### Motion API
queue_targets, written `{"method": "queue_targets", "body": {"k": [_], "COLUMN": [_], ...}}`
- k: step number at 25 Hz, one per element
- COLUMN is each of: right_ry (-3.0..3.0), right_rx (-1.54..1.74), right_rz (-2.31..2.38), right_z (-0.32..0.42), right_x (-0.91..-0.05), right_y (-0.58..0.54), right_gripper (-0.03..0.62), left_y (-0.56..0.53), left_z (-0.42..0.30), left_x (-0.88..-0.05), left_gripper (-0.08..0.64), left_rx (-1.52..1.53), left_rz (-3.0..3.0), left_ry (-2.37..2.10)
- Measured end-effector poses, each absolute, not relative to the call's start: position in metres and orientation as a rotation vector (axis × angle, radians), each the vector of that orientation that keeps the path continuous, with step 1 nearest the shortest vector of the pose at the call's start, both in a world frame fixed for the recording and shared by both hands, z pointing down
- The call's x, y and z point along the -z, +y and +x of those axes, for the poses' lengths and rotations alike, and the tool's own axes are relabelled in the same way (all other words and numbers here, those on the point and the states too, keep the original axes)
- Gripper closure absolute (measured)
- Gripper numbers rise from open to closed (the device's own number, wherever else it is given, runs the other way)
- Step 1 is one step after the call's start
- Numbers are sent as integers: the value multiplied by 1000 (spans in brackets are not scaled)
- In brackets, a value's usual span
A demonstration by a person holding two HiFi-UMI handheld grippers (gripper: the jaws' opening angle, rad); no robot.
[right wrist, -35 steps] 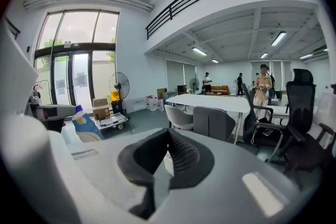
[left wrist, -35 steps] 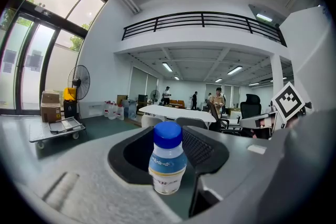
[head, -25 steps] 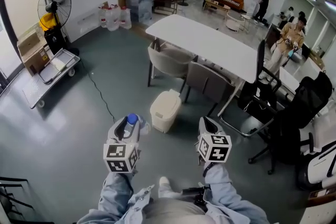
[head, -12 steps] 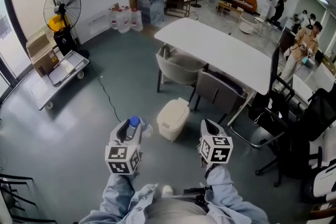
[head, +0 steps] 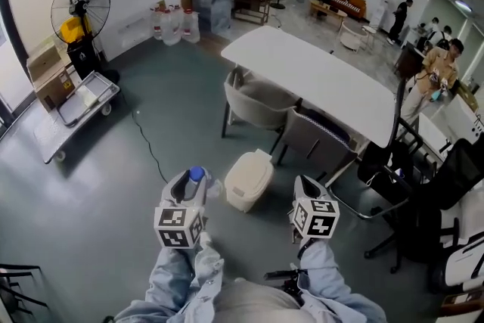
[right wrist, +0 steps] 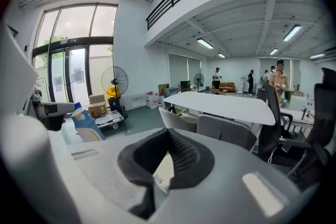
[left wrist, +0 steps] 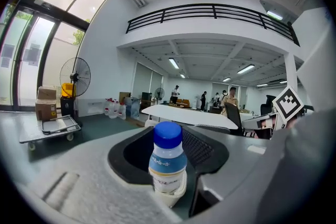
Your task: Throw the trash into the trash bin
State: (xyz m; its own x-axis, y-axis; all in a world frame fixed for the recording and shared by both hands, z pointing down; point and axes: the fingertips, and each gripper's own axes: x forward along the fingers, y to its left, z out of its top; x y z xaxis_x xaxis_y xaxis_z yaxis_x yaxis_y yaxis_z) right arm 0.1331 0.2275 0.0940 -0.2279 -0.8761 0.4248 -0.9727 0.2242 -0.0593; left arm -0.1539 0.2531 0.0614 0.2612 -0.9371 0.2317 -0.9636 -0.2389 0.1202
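– Blue cap, clear plastic: where is the small bottle (left wrist: pixel 168 162) sitting?
– Upright between the jaws of the left gripper (head: pixel 184 191). The jaws stand partway apart and press on its lower body from both sides. The blue-and-white label and the cap stick up above them.
– And the right gripper (head: pixel 305 189)?
– Its jaws meet at the tips and grip nothing. Through the gap lower down between the pads you can just see something cream behind.
– Is that the trash bin (head: pixel 248 179)?
– Yes, a cream bin with its lid down, standing on the grey-green floor (head: pixel 113 185). It is just beside the two grey chairs (head: pixel 257 104) along the near long edge of the white table (head: pixel 318 72), towards that table's left end.
– How do the grippers lie to it?
– In the head view both are held out side by side over the floor. The bin is beyond and between them, nearer the left one. The bottle is apart from the bin, not above it.
– Anything else around?
– A dark cable (head: pixel 147 144) runs across the floor left of the bin. A standing fan (head: pixel 79 7) and a flat trolley (head: pixel 76 106) are by the windows, and people (head: pixel 435 68) stand at the far end of the room.
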Motion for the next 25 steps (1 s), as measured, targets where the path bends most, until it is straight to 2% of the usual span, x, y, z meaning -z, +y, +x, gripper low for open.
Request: {"method": "queue_targets", "body": {"k": [14,25], "right_ry": [-2117,-2087], "right_rx": [-424,-470], "right_rz": [1793,1804], "right_z": [50,59], "right_x": [-83,-99], "right_y": [94,47], "right_gripper": [589,589], "left_y": [88,13], "left_z": [-261,-244], "left_x": [-70,-100], "left_gripper": [382,382], "left_rx": [-114,-247], "left_rz": [2345,2403], "left_ry": [-1693,-1541]}}
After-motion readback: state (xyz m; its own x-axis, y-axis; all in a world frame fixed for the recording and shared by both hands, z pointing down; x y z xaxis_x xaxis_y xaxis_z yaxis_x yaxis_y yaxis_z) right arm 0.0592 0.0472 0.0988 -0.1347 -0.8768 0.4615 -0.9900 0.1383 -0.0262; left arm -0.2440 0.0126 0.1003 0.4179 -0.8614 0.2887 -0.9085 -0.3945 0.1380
